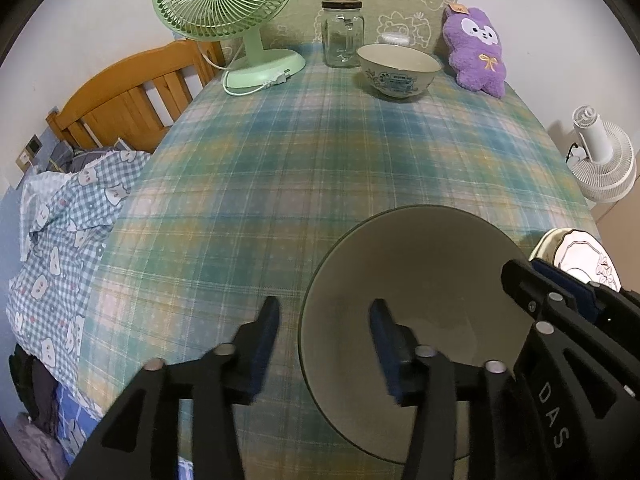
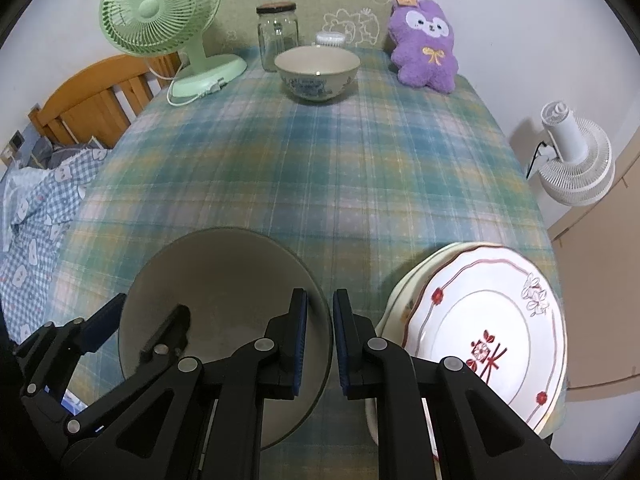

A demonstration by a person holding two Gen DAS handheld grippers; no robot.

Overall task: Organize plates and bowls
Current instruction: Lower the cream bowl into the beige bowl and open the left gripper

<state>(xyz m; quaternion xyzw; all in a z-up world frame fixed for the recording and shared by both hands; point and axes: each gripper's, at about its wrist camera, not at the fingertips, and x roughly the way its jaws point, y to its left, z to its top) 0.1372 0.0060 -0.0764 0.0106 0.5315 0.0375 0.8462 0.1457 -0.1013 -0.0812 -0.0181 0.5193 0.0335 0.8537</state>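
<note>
Grey-green and plain, the big bowl sits at the near edge of the counter, just left of a stack of plates whose top one is white with a red border. The left gripper straddles the bowl's left rim with its fingers spread, one outside and one inside, neither pad pressing on it. The right gripper has its fingers drawn close on either side of the right rim, and they look clamped on it, though the contact itself is hard to see. A second, smaller bowl with a blue pattern stands alone at the far end, in front of a glass jar and between a green fan and a purple plush toy.

By my reading the plates are already gathered into one pile, and the bowls are the open job: the two stand well apart, so bringing them together, probably nesting the small one in the large, is what remains.
</note>
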